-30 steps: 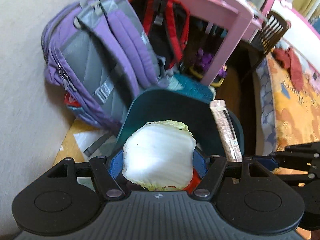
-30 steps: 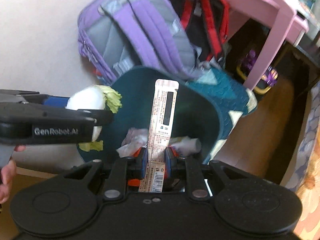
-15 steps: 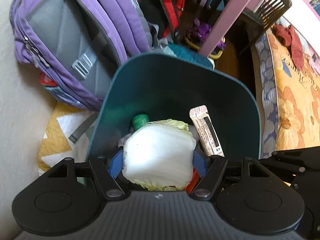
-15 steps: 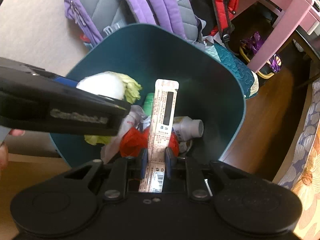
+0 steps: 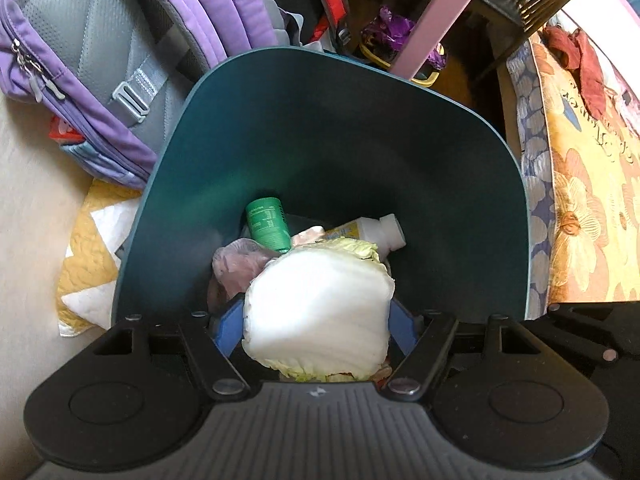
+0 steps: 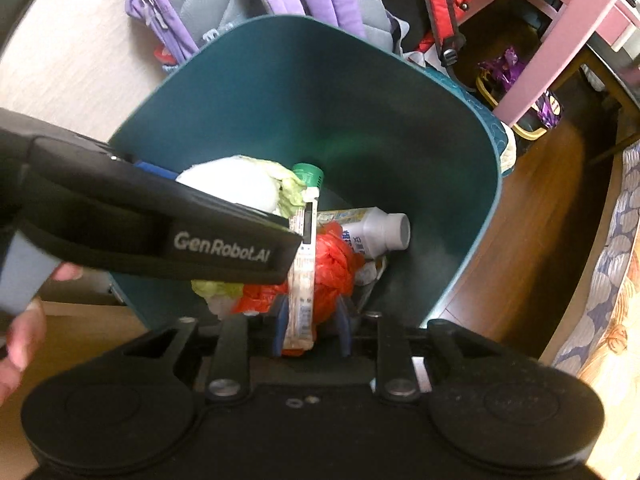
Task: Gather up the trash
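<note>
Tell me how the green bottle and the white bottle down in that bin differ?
The green bottle is green all over, small, and stands nearly on end against the teal bin wall. The white bottle is white with a yellowish label, lies on its side, and its open neck shows, uncapped. Both rest among the trash inside the bin.

Both grippers lower into bin; right jaws opening, wrapper slipping.

I see wood floor carrying teal bin. Purple backpack stands on floor, leaning against bin's far left side. Yellow-white quilted mat lies left of bin, partly under it. Flowered rug lies right.
</note>
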Demonstrator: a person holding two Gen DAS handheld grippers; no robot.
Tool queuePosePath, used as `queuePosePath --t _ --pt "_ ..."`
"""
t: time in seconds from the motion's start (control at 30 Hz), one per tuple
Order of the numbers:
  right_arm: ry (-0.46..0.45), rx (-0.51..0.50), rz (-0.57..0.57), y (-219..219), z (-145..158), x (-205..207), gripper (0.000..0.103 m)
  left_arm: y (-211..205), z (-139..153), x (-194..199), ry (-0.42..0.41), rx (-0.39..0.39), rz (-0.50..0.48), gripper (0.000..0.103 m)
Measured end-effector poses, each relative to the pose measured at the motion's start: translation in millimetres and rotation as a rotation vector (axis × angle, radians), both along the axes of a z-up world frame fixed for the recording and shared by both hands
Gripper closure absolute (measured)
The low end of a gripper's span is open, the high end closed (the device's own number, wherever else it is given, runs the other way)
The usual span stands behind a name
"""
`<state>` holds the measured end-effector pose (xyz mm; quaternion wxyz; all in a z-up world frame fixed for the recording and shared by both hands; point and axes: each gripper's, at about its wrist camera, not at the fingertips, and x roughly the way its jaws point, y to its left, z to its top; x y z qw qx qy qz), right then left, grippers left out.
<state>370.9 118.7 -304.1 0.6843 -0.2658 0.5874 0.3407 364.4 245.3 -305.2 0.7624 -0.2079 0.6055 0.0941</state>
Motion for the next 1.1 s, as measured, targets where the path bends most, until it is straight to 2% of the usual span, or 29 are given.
queuePosePath --t 0.4,0.67,0.9,1.1 --pt "-0.049 0.096 -0.048 -26 36 -9 0.069 1 16 -24 -0.053 -0.023 0.035 0.025" --pt "-0.075 0.166 -0.079 -47 59 -21 0.065 -6 25 -35 -0.095 0.003 0.054 0.024" --pt "-0.110 0.237 -0.074 -69 85 -32 0.064 -25 57 -59 -0.162 0.072 0.059 0.024" --pt "-0.177 0.329 -0.063 -99 122 -50 0.061 -51 101 -88 -0.255 0.153 0.059 0.024"
